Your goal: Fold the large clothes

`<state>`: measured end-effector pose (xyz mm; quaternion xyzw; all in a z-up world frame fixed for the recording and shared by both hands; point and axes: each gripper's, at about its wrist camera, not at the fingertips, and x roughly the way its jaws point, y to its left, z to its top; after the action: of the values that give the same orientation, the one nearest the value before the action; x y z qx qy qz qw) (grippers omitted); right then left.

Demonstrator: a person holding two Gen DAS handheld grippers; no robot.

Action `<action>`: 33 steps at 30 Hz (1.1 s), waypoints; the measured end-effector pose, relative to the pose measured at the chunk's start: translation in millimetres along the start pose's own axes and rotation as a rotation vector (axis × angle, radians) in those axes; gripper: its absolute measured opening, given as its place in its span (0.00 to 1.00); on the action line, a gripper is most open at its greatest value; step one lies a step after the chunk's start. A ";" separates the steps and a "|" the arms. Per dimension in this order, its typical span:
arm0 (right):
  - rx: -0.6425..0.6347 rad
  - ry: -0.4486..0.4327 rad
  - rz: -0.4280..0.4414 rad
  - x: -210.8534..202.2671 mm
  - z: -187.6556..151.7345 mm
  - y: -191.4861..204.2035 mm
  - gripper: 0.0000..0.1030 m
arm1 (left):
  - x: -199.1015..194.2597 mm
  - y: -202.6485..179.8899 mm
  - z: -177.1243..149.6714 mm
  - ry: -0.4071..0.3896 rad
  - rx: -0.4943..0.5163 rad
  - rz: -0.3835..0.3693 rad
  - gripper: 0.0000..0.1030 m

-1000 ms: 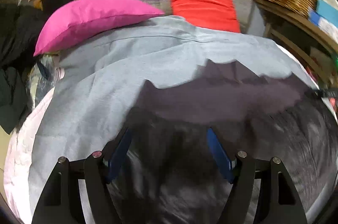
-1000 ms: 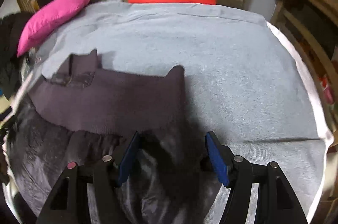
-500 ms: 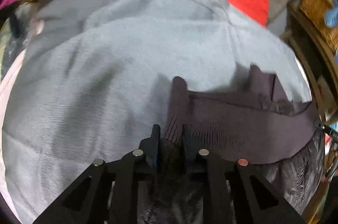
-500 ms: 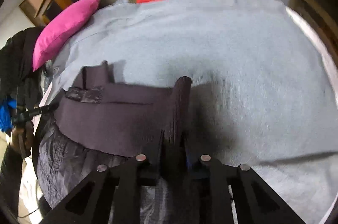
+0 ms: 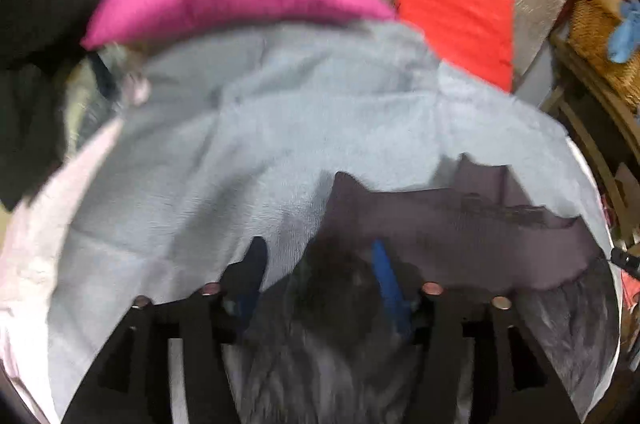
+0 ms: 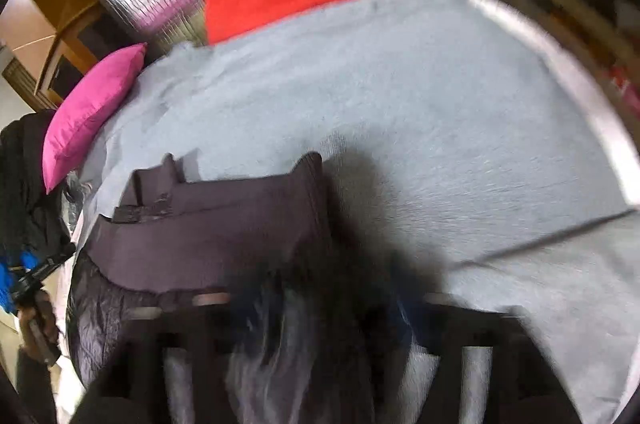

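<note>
- Dark jacket (image 5: 460, 224) lies on the grey bed cover (image 5: 280, 144), ribbed hem band running side to side, puffy body toward me.
- I have the left claw (image 5: 320, 276) at the band's left corner, jaws opening, dark fabric bunched between the blue pads, not pinched.
- Right claw (image 6: 328, 308) sits at the band's right corner (image 6: 312, 168), jaws opening too; view blurred, fabric lies between, no grip visible.
- Each claw is nearest its own corner; I judge the next fold runs across the long axis.
</note>
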<state>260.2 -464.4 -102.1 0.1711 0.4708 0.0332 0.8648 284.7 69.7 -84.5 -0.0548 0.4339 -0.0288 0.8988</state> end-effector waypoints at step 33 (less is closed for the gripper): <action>-0.289 -0.216 -0.174 -25.7 -215.8 159.7 0.75 | -60.9 -104.2 -171.9 -0.028 0.052 0.125 0.77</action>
<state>84.4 -262.9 -136.6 0.0063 0.3789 0.0069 0.9254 111.7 -40.2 -130.5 -0.0046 0.4230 0.0171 0.9059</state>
